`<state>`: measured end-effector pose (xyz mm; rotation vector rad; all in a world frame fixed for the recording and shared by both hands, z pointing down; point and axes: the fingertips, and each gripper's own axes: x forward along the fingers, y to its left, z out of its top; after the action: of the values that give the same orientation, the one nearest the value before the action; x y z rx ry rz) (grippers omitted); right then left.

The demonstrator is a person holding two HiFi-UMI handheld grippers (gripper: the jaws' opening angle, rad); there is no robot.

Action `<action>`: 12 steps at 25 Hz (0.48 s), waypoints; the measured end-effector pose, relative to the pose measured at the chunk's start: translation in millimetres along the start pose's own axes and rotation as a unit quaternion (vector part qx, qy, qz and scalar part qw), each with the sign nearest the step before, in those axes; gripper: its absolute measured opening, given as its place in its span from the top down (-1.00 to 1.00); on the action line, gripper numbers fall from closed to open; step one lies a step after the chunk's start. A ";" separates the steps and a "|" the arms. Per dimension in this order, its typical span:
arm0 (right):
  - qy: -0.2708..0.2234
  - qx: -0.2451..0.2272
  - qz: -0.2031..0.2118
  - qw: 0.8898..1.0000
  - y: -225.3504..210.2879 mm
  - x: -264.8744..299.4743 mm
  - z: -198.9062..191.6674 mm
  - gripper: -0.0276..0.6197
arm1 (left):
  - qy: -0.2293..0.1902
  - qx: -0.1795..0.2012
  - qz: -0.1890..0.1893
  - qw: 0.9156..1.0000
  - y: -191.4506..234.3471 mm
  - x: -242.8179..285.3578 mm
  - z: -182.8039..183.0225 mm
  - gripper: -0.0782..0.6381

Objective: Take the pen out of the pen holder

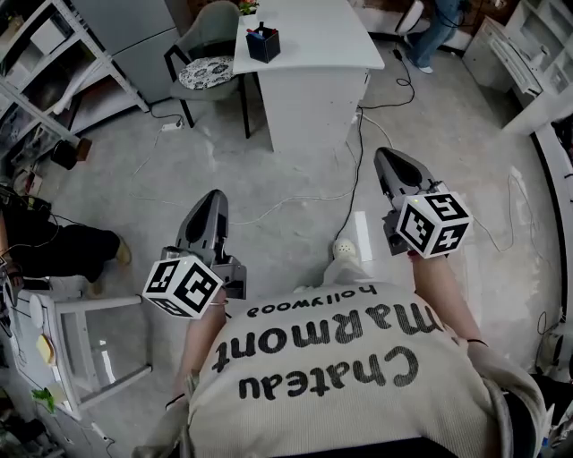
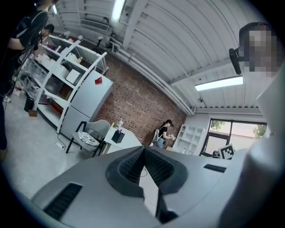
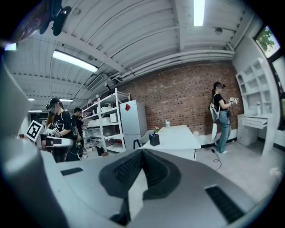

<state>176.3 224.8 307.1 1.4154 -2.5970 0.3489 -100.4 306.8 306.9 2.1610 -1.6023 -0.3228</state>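
With left gripper (image 1: 212, 199) and right gripper (image 1: 387, 159) both pressed together, empty, well apart from the holder (image 1: 263, 43) by the counter's (image 1: 313, 36) left edge: step closer, spread one, pinch the pen (image 1: 260, 28) high, lift straight.

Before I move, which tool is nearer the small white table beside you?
Left. The left tool hangs beside the small white table; the right tool is out on the person's other side.
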 end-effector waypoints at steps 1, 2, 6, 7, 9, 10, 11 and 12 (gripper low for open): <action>0.002 0.006 0.003 1.000 -1.8 4.9 -1.1 0.91 | 0.003 -0.002 0.000 1.000 -0.1 4.2 -2.0 0.78; 0.006 0.009 0.008 1.000 -3.0 10.4 -2.7 0.91 | 0.005 -0.002 0.000 1.000 0.1 8.9 -4.1 0.78; 0.019 -0.005 0.024 1.000 -12.9 39.4 -4.4 0.91 | 0.008 0.000 0.015 1.000 8.3 32.9 -2.7 0.78; 0.022 -0.006 0.027 0.999 -18.2 47.6 -3.1 0.91 | 0.006 -0.001 0.019 1.000 10.1 40.8 -0.4 0.78; 0.024 -0.004 0.036 0.999 -31.6 64.7 2.8 0.91 | 0.001 -0.004 0.028 1.000 11.0 59.7 5.0 0.78; 0.024 -0.005 0.041 0.999 -39.5 73.4 7.5 0.91 | -0.002 -0.005 0.031 1.000 10.0 70.4 8.4 0.78; 0.022 -0.005 0.044 0.999 -47.9 82.0 12.8 0.91 | -0.006 -0.005 0.032 0.999 8.6 81.6 12.2 0.78; 0.020 -0.006 0.048 0.999 -56.6 90.6 18.2 0.91 | -0.012 -0.004 0.032 0.999 7.3 92.5 15.8 0.78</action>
<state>174.6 117.2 319.7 1.2702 -2.6356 0.3701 -85.1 214.0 302.5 2.1017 -1.6773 -0.3347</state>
